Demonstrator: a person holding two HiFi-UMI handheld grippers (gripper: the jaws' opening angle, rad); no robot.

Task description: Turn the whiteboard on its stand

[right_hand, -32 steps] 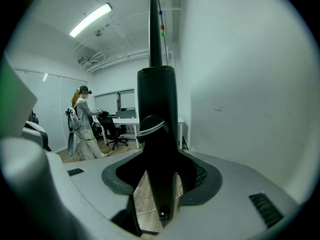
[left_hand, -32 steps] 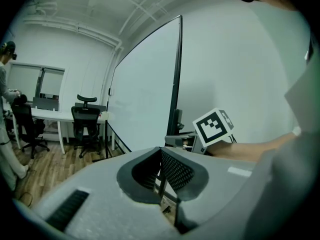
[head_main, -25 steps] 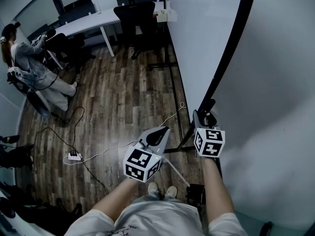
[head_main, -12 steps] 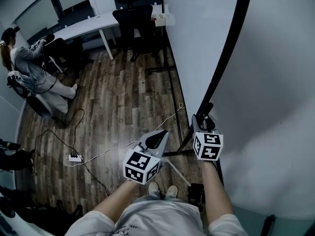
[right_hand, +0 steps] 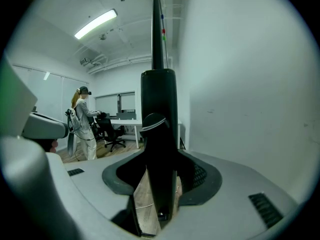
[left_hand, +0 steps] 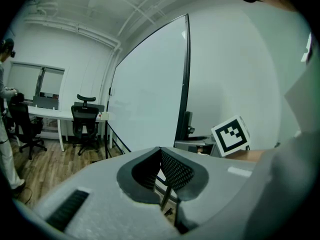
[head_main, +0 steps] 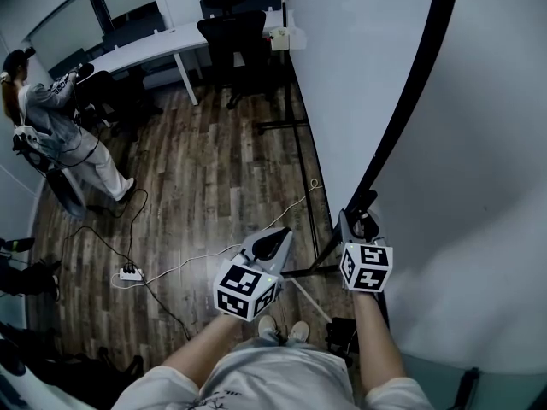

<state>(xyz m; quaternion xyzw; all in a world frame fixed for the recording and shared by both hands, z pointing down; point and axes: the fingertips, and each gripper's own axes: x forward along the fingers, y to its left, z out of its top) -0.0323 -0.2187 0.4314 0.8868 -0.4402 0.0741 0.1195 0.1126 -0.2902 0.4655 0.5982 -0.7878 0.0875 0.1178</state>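
The whiteboard [head_main: 479, 169] is a big white panel with a black frame [head_main: 410, 84], filling the right of the head view. Its black stand legs [head_main: 299, 143] run along the wood floor. My right gripper [head_main: 361, 220] is shut on the black frame low down; in the right gripper view the frame post [right_hand: 159, 114] stands between the jaws of the right gripper [right_hand: 159, 184]. My left gripper [head_main: 272, 239] hangs left of the board, touching nothing. In the left gripper view the left gripper [left_hand: 161, 151] has its pads together, and the whiteboard [left_hand: 150, 84] stands ahead.
A person [head_main: 60, 126] stands at the far left by a white desk [head_main: 162, 41] with black office chairs [head_main: 235, 32]. A power strip [head_main: 130, 272] and cables lie on the floor to my left. My shoes [head_main: 282, 330] are near the stand's foot.
My right gripper has slid slightly lower and toward me along the frame, and the frame edge has shifted a little to the right. The person at the left has taken a step.
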